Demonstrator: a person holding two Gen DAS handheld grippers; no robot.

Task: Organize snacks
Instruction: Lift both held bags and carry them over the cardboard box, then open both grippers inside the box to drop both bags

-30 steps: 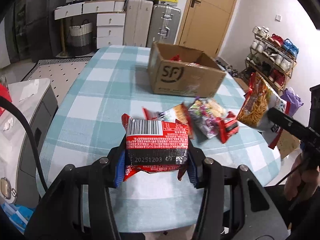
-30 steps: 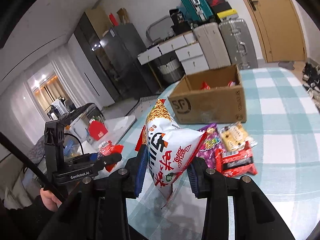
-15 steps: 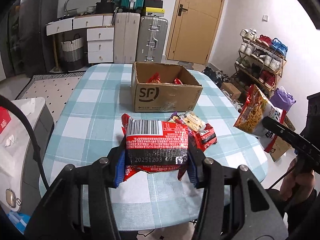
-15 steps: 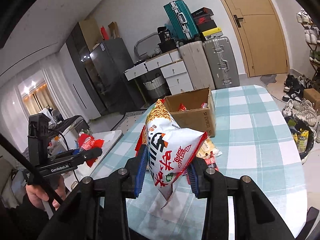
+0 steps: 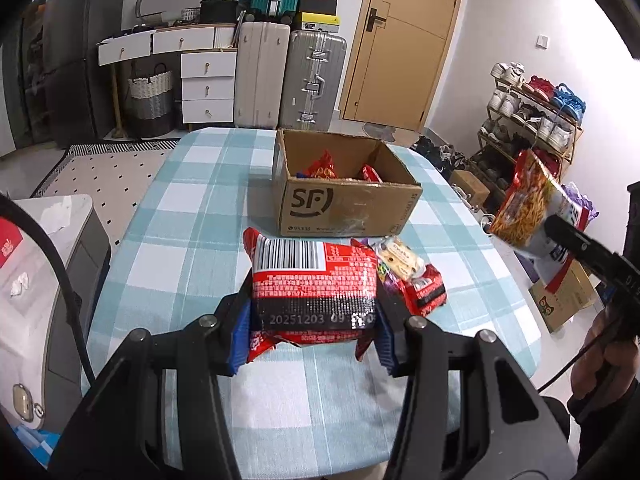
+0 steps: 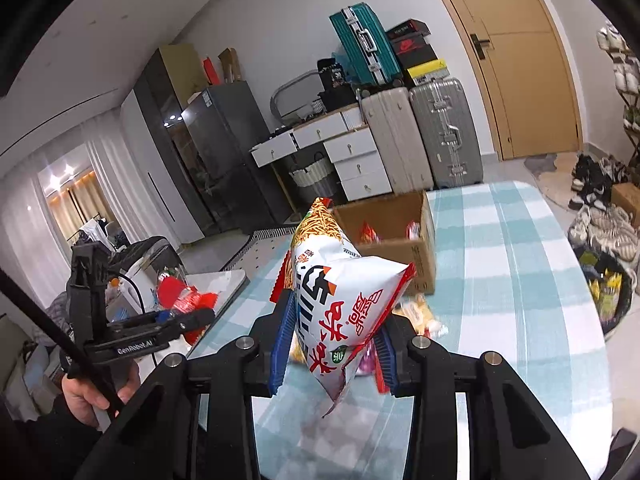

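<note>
My left gripper [image 5: 312, 340] is shut on a red snack packet [image 5: 314, 280] with a barcode, held above the near part of the checked table [image 5: 192, 216]. My right gripper [image 6: 334, 350] is shut on a white and red noodle-snack bag [image 6: 340, 284], held off the table's right side; the bag also shows in the left wrist view [image 5: 528, 204]. An open SF cardboard box [image 5: 344, 196] with red packets inside stands at mid-table. A few loose snacks [image 5: 412, 276] lie in front of it.
Suitcases [image 5: 288, 76] and white drawers [image 5: 206, 80] stand behind the table by a wooden door [image 5: 404, 40]. A shoe rack [image 5: 528, 120] is on the right. A grey appliance [image 5: 48, 280] stands left of the table. A small carton [image 5: 568, 300] lies on the floor at the right.
Both grippers have pulled back and risen from the table with their packets still held. The box and loose snacks now look farther away.
</note>
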